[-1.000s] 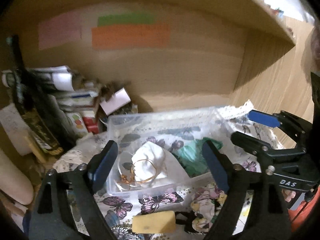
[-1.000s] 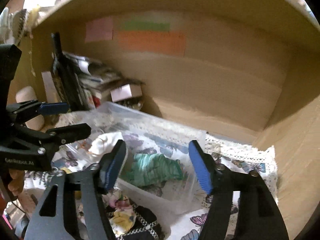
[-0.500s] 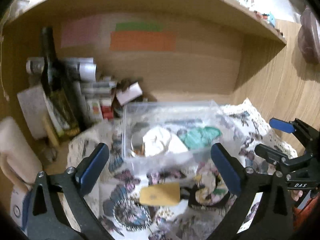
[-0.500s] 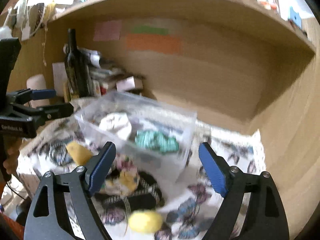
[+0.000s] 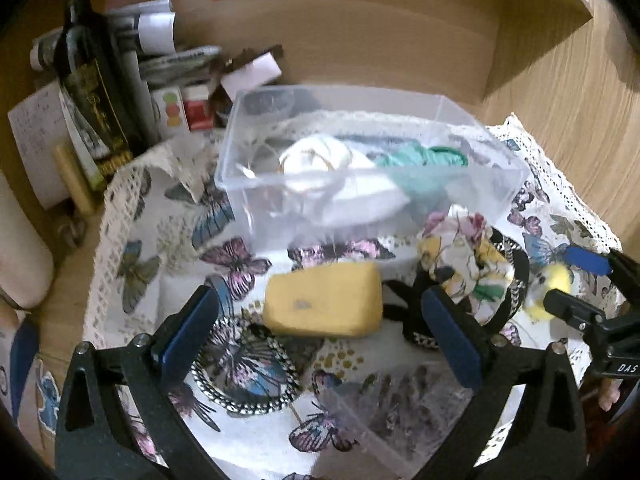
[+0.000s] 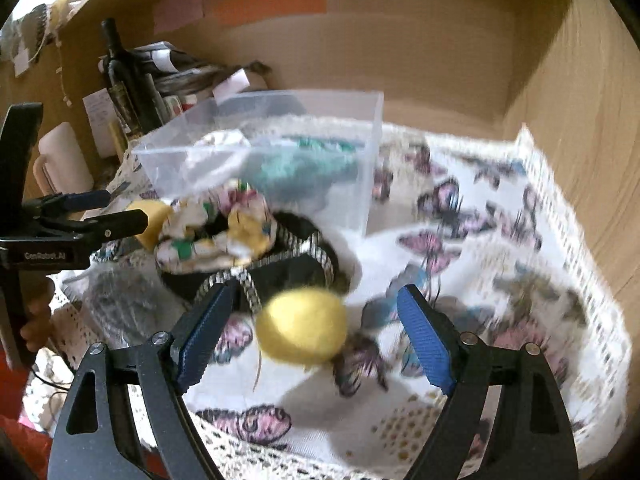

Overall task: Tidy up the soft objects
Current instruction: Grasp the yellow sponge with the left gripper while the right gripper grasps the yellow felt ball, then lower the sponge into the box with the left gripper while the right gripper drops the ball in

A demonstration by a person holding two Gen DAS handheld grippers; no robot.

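Note:
A clear plastic box (image 5: pixel 472 196) (image 6: pixel 360 184) on the butterfly cloth (image 5: pixel 168 216) holds a white cloth (image 5: pixel 320 160) and a green cloth (image 5: pixel 416 168). In front of it lie a yellow sponge (image 5: pixel 324 304), a floral cloth (image 5: pixel 464 256) (image 6: pixel 216 236) on a black trimmed item (image 6: pixel 296 256), and a yellow fuzzy ball (image 6: pixel 302 326) (image 5: pixel 554 280). My left gripper (image 5: pixel 320 332) is open, its fingers either side of the sponge. My right gripper (image 6: pixel 316 340) is open around the ball, not touching it.
A dark bottle (image 5: pixel 92 72), papers and small boxes (image 5: pixel 176 108) crowd the back left of the wooden shelf. A wooden side wall (image 6: pixel 580 120) stands at the right. A second clear container (image 5: pixel 396 412) lies at the front. A cream cylinder (image 6: pixel 62 160) stands at the left.
Both grippers have drawn back from over the box and dropped lower. The left now frames the sponge and the right now frames the yellow ball. Both stay open.

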